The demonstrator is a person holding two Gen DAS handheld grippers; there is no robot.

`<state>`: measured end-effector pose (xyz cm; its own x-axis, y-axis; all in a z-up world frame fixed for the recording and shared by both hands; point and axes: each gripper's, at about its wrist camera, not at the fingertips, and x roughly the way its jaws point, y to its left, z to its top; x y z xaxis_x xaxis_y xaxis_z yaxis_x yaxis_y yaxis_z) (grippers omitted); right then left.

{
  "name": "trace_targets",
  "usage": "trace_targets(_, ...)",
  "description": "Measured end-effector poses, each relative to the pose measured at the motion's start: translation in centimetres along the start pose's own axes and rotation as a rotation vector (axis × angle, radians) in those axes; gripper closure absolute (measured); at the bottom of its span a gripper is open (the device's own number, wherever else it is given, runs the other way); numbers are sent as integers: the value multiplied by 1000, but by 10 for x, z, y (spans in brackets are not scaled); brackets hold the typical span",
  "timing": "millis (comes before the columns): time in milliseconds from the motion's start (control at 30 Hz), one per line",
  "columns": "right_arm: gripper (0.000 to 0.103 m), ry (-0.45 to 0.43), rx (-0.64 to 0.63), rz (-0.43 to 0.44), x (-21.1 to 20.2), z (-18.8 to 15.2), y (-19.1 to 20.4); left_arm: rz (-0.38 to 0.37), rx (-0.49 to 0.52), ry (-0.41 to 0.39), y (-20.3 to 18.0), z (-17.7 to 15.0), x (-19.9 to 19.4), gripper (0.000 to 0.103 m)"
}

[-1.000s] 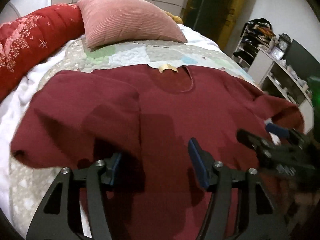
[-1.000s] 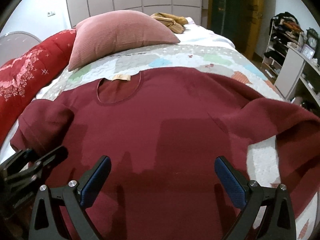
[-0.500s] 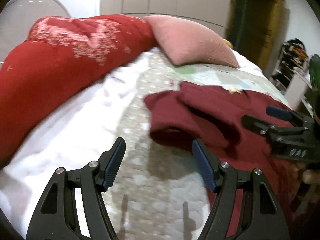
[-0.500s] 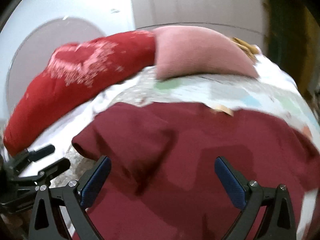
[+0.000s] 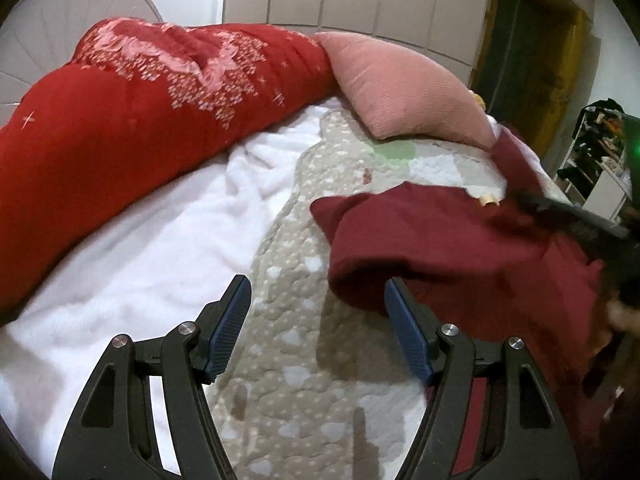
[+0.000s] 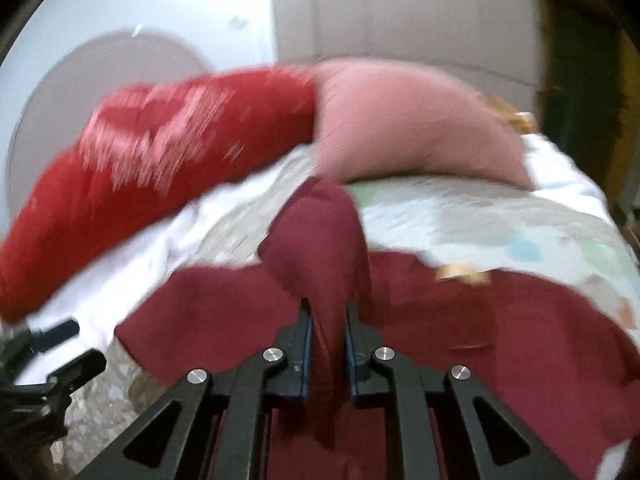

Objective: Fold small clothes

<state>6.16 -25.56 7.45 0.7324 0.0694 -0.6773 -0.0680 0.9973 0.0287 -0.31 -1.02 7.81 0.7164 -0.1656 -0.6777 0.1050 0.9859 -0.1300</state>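
A dark maroon shirt [image 5: 448, 248] lies on the quilted bedspread [image 5: 288, 364]; a tan neck label [image 5: 489, 199] shows at its collar. My left gripper [image 5: 316, 320] is open and empty, low over the bedspread, with the shirt's folded left sleeve edge just inside its right finger. My right gripper [image 6: 327, 332] is shut on a bunched fold of the maroon shirt [image 6: 320, 240] and holds it lifted above the flat body of the shirt. The right gripper also shows at the right edge of the left wrist view [image 5: 560, 208], with cloth rising from it.
A red patterned duvet [image 5: 132, 128] runs along the left of the bed. A pink pillow [image 5: 400, 92] lies at the head. A white blanket [image 5: 140, 248] lies under the bedspread. Shelves [image 5: 600, 160] stand at the right. The left gripper shows at lower left in the right wrist view [image 6: 52, 356].
Both grippers swung left towards the shirt's left sleeve. My right gripper went from wide open to shut on a fold of the shirt and lifted it. The left gripper stayed open.
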Motion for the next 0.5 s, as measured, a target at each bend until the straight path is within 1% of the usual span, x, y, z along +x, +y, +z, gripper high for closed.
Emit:
trace_targets(67, 91, -58, 57, -66, -27, 2, -35, -11, 6, -10, -8, 4, -1, 33)
trace_targets(100, 91, -74, 75, -94, -35, 1, -47, -18, 14, -15, -13, 5, -1, 33)
trace_targets(133, 91, -98, 102, -144, -48, -1, -67, -23, 22, -15, -18, 6, -1, 33)
trace_targets(167, 91, -108, 121, -188, -57, -5, -84, -27, 35, -8, -26, 5, 3, 33)
trace_targets(200, 91, -108, 138, -213, -62, -8, -95, -29, 43, 2, -30, 4, 6, 33)
trace_targets(233, 91, -92, 169, -225, -63, -16, -111, -33, 52, 18, -36, 3, 10, 33)
trace_targets(267, 91, -65, 200, -218, -59, -25, -124, -42, 62, 37, -44, 1, 15, 33)
trace_targets(367, 91, 7, 222, -222, -40, -49, -139, -52, 90, 55, -62, -2, 23, 33)
trace_targets(433, 91, 41, 231, -223, -33, -57, -148, -55, 108, 63, -71, 0, 26, 33)
trace_targets(467, 87, 62, 260, -215, -30, -60, -156, -53, 117, 67, -75, 1, 29, 33)
trace_targets(500, 75, 70, 289, -214, -31, -65, -161, -49, 128, 69, -80, 2, 33, 33)
